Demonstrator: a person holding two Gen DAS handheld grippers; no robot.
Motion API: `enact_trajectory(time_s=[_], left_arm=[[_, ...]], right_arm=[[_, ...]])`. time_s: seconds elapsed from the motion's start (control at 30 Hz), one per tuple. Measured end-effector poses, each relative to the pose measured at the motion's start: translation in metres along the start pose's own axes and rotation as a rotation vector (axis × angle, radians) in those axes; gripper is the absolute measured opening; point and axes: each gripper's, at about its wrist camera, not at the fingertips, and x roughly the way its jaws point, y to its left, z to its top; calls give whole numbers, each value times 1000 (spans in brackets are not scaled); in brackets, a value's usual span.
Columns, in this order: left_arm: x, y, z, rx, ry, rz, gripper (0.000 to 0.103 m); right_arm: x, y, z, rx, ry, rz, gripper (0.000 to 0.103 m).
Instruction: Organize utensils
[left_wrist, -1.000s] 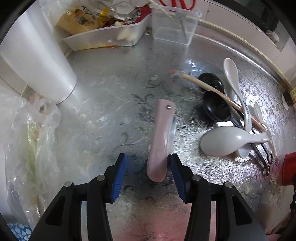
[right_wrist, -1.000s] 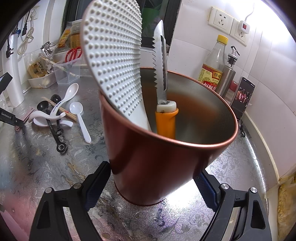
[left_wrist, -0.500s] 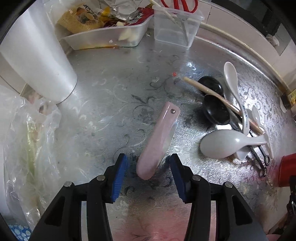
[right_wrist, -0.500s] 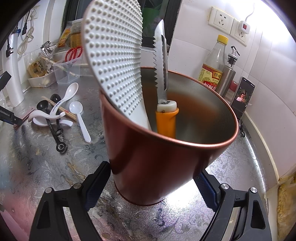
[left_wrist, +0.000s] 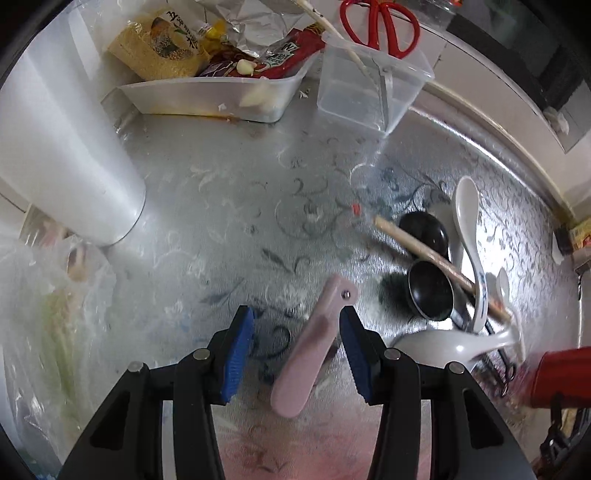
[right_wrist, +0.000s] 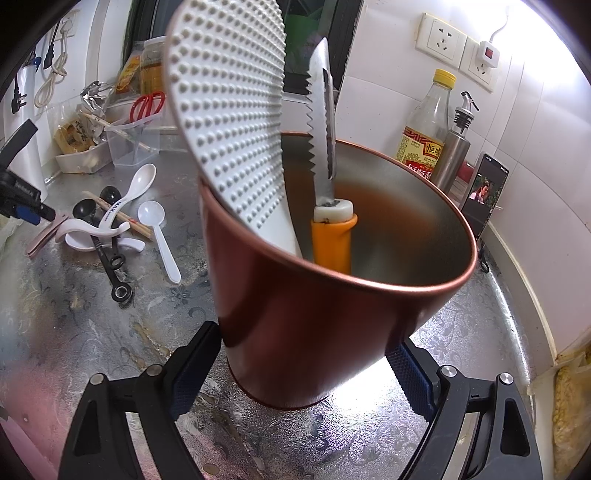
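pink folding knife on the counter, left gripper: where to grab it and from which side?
Grip the pink folding knife across its narrow width, about mid-handle, coming from above. It lies flat on the counter, slanted between the open left gripper, near the right pad. Roll the wrist so the pads square to its long sides, then close.

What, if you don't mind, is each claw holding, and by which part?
The right claw grips the copper-red utensil cup by its lower sides. The left claw holds nothing; the pink folding knife lies between its open jaws.

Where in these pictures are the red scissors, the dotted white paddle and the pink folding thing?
red scissors (left_wrist: 380, 22), left wrist view, on the handles
dotted white paddle (right_wrist: 229, 110), right wrist view, on its blade
pink folding thing (left_wrist: 310, 350), left wrist view, mid-body
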Motion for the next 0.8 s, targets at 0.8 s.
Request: enact_trajectory(time_s=[0.8], left_arm=[[45, -62, 32, 146, 49, 73, 48]], right_arm=[[0, -1, 0, 0, 1, 1, 91]])
